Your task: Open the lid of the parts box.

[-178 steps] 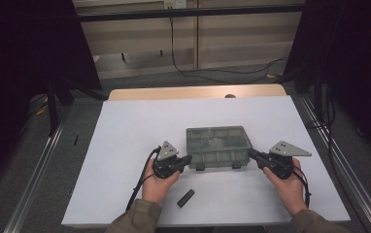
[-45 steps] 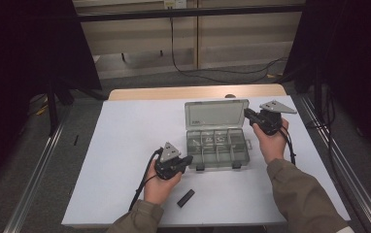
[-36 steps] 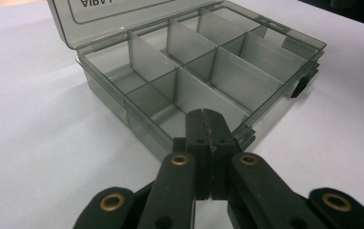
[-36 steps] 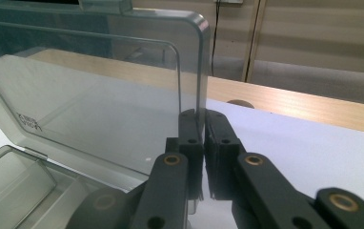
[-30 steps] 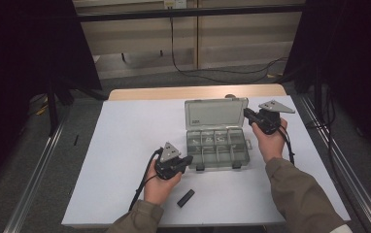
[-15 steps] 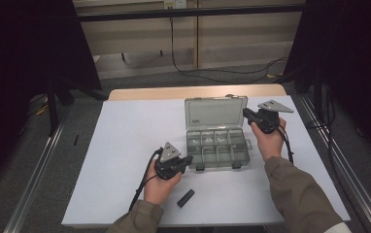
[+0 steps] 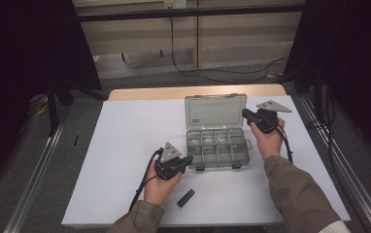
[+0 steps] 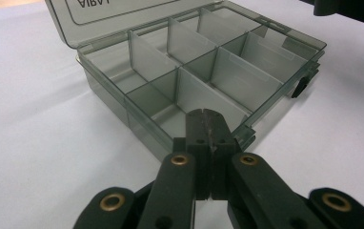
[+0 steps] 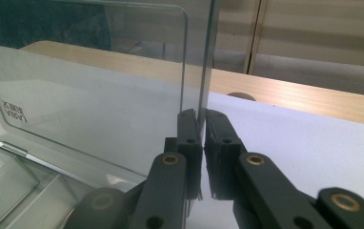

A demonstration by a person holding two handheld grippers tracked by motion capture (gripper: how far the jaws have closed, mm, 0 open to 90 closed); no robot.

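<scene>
Jaws of the left tool (image 7: 187, 161) sit together at the near left corner of the compartment box (image 7: 217, 150) on the white surface (image 7: 125, 145), while the right tool (image 7: 248, 115) clamps the upright lid (image 7: 215, 111) at its edge.

Compartment box (image 7: 217, 149) behind small bar (image 7: 185, 198)

A lab or test bay: a white table (image 7: 125, 145) stands alone on grey carpet, black curtains (image 7: 28, 48) hang at 9 and 3 o'clock, and a cable (image 7: 183, 58) trails along the bare wall at 12 o'clock.
</scene>
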